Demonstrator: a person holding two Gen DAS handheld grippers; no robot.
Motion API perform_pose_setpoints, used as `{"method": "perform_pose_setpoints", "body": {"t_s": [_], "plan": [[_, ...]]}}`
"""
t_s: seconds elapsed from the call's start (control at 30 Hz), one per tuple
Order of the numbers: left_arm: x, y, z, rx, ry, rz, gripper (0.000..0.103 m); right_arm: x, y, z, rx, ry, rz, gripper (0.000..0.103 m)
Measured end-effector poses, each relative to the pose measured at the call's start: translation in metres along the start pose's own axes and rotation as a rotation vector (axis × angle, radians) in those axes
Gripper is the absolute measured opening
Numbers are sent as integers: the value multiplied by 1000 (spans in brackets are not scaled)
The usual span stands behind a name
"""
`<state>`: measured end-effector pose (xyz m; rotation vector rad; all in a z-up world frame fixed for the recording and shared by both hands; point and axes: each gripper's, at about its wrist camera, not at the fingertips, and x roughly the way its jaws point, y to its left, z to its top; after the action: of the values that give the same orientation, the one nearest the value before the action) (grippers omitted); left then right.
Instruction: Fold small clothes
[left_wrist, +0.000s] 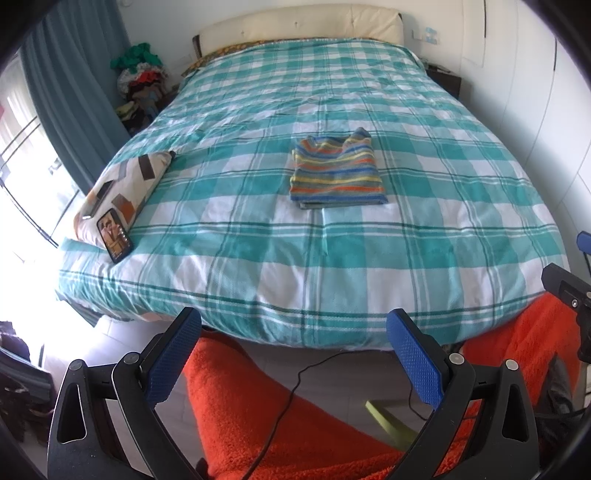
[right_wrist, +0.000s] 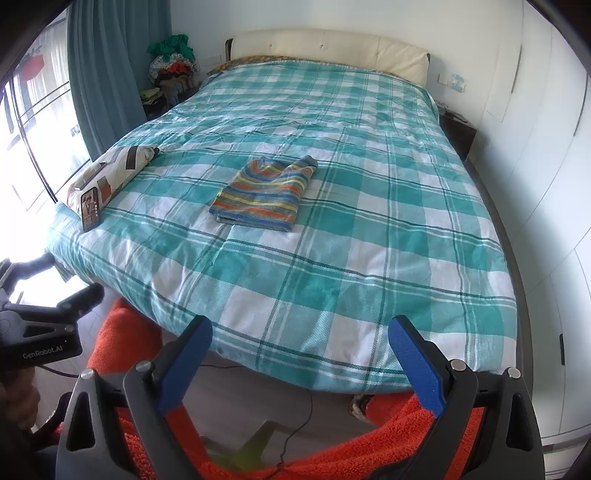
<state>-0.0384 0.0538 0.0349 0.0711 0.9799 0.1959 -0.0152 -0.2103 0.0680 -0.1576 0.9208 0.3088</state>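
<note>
Striped top (left_wrist: 337, 171) is what we are folding, and it lies well beyond our tools. Our left gripper (left_wrist: 293, 354) hangs with its jaws spread wide and nothing between them, held off the near edge of the bed (left_wrist: 369, 288), above the orange fleece (left_wrist: 258, 406) and a black cable (left_wrist: 295, 384) on the floor. Our right gripper (right_wrist: 301, 362) is likewise spread and empty, back from the same near edge. Further out, the top sits near the middle of the checked cover as a neat, flat rectangle in several layers, its neckline at the far end. To the far left lie a patterned pillow (left_wrist: 125, 184) and a phone (left_wrist: 114, 236). We judge this piece finished. A pile of clothes (left_wrist: 142, 81) sits in the far left corner; whether any of it awaits folding we cannot tell.
</note>
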Motion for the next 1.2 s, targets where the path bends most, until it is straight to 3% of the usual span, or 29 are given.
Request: {"method": "perform_pose_setpoints", "body": {"t_s": [0.8, 1.2], "plan": [[2, -4, 1, 4, -1, -20, 101, -4, 0, -4, -11, 1, -28, 95], [-9, -5, 2, 4, -23, -30, 101, -21, 4, -7, -25, -73, -32, 95]]}}
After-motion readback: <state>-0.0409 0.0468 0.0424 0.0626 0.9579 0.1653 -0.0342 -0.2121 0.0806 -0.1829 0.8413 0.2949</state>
